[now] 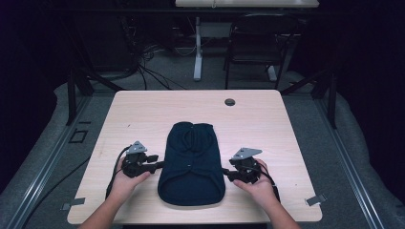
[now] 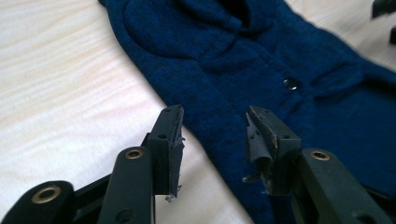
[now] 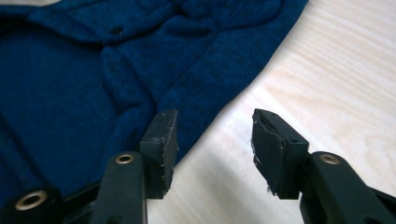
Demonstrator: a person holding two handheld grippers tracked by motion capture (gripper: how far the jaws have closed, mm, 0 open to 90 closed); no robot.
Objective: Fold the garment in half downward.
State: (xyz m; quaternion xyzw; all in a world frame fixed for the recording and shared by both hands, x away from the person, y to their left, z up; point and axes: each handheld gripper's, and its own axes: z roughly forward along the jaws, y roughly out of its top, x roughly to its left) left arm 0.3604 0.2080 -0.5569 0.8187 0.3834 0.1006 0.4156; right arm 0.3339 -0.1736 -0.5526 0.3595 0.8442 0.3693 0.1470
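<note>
A dark blue knitted garment (image 1: 192,162) lies folded flat on the light wooden table (image 1: 143,114), buttons up. My left gripper (image 1: 159,165) rests at the garment's left edge, open, its jaws straddling that edge (image 2: 215,135) with nothing pinched between them. My right gripper (image 1: 225,172) is at the garment's right edge, also open; one jaw sits over the blue knit (image 3: 93,93), the other over bare wood, the hem running between them (image 3: 212,135). A small dark button (image 2: 291,83) shows on the front placket.
A round cable grommet (image 1: 229,102) sits near the table's far edge. Beyond the table stand a dark chair (image 1: 258,43) and a white desk leg (image 1: 197,52) among floor cables. Bare wood surrounds the garment on all sides.
</note>
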